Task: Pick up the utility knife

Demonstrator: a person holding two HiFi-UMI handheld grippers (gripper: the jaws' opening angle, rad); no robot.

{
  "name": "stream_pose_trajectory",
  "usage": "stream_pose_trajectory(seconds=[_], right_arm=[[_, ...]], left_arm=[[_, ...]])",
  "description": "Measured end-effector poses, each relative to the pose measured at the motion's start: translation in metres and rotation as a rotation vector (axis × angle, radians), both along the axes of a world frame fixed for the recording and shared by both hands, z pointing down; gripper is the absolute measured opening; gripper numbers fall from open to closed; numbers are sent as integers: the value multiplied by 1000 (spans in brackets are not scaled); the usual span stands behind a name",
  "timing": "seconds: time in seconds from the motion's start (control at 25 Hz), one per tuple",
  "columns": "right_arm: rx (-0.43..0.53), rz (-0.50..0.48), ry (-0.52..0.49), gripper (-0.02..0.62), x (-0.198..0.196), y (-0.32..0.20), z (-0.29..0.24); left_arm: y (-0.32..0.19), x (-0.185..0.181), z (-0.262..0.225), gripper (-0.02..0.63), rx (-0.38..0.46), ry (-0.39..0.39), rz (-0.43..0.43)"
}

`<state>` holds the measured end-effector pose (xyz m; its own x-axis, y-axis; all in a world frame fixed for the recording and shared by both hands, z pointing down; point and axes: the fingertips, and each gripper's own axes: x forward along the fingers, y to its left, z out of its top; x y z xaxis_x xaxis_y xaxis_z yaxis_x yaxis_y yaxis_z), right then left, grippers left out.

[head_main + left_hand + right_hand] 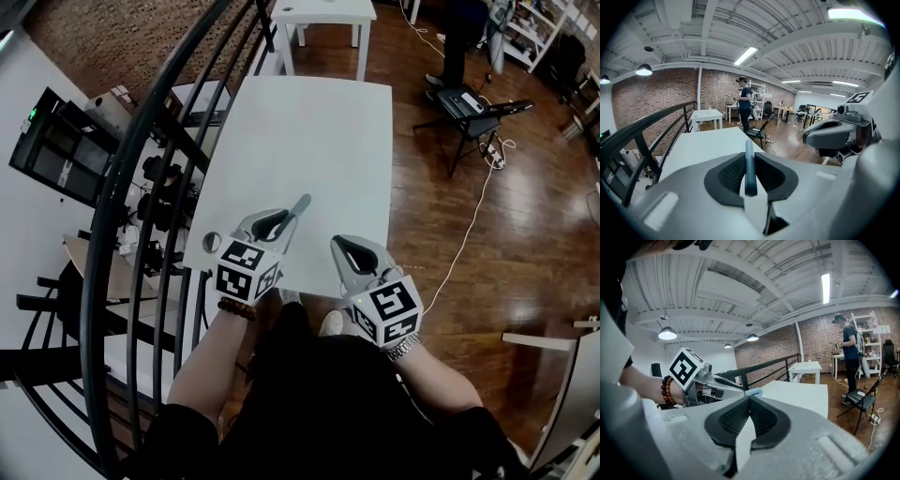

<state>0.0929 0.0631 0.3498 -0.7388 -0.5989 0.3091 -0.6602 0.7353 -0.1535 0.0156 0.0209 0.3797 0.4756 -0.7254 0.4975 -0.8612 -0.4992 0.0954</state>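
The utility knife [297, 209] is a slim grey-blue bar. It sticks forward out of my left gripper [284, 223], above the near part of the white table [309, 131]. In the left gripper view the knife [749, 166] stands edge-on between the two dark pads, and my left gripper [749, 157] is shut on it. My right gripper [343, 247] hovers to the right of it over the table's near edge, its jaws closed together with nothing between them [749, 400]. The right gripper view shows the knife's tip [754, 392] poking out of the left gripper [715, 383].
A black curved railing [141, 187] runs along the table's left side. A second white table [323, 14] stands beyond the far end. A black folding chair [473, 108] and a white cable [473, 220] are on the wooden floor at right. A person [744, 103] stands far off.
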Motion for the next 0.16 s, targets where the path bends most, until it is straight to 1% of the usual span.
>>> stream_pose_trajectory(seconds=[0.16], right_arm=[[2,-6,1,-8,3,4,-4]], left_arm=[[9,6,-7,77,5,2,-4]])
